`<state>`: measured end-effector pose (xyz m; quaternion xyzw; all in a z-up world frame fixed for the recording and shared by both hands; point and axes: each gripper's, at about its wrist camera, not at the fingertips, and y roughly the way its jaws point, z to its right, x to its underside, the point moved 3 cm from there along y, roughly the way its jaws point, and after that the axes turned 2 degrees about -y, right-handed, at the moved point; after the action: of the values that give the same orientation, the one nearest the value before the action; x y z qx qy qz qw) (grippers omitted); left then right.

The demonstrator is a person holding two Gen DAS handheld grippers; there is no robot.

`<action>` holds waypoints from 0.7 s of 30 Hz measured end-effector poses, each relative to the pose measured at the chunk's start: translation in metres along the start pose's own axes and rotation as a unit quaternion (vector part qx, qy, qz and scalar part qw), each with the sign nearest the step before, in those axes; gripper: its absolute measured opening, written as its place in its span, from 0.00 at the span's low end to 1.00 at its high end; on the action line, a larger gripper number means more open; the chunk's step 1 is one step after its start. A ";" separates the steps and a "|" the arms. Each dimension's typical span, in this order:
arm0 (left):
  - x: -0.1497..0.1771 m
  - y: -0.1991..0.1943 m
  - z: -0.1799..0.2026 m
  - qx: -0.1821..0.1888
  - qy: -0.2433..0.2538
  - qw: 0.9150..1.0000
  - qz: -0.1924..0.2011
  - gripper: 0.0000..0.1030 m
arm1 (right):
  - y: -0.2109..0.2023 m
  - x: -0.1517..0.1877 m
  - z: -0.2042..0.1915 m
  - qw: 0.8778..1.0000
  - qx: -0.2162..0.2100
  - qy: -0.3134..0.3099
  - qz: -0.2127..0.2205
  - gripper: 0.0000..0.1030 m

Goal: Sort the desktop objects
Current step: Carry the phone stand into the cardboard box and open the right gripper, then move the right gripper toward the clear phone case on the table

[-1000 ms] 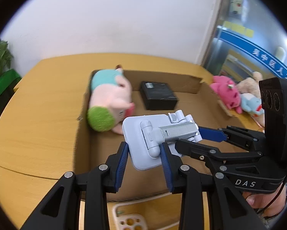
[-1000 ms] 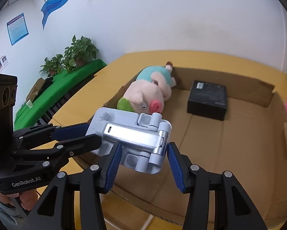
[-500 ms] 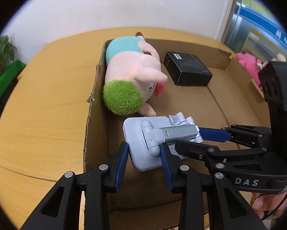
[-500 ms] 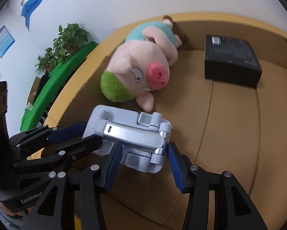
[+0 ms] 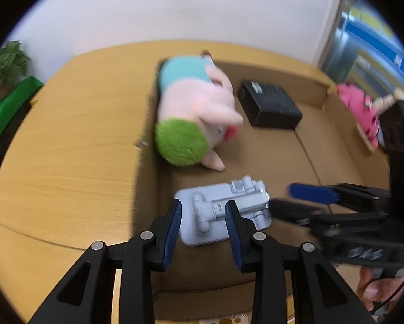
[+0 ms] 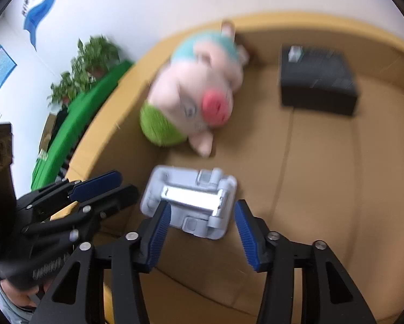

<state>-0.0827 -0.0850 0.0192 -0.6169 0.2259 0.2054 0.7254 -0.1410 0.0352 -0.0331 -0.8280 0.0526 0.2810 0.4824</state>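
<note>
The folding phone stand is lying low in the near end of the cardboard box, and I am judging it to be resting on the box floor or just above it; the blur is keeping me from telling which. My left claw is bracketing one end of it, with the pads close against its sides, though I cannot tell whether they are gripping. My right claw is standing spread, its right pad clearly off the stand and its left pad at the stand's edge. Just beyond the stand the plush pig is lying against the box's left wall, and the black box is sitting farther back. What worries me: if the left claw is pinching and I pull away, the stand could drag or tip against the pig's foot nearby. The left view is showing the wooden surface beside the box and a pink plush outside the far wall; the right view is showing the gap at my right pad and green plants along the wall.
</note>
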 end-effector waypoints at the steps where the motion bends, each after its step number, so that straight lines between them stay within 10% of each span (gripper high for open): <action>1: 0.000 -0.013 -0.001 0.008 -0.007 1.000 0.016 0.32 | -0.014 0.000 0.000 1.000 0.006 -0.005 0.018 0.61; 3: 0.003 -0.039 -0.001 0.022 -0.019 0.998 0.047 0.35 | -0.052 0.001 0.002 0.998 0.024 -0.010 0.063 0.81; 7: 0.012 -0.083 0.006 0.033 -0.026 0.993 0.108 0.70 | -0.113 0.015 0.008 0.991 0.059 -0.027 0.117 0.87; 21: 0.085 -0.092 0.026 0.022 -0.008 0.995 0.102 0.71 | -0.142 0.118 0.024 0.994 0.035 -0.037 0.094 0.63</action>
<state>0.0413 -0.0721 0.0473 -0.5731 0.2860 0.2786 0.7156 -0.0018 0.1524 0.0064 -0.7912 0.1223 0.3534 0.4839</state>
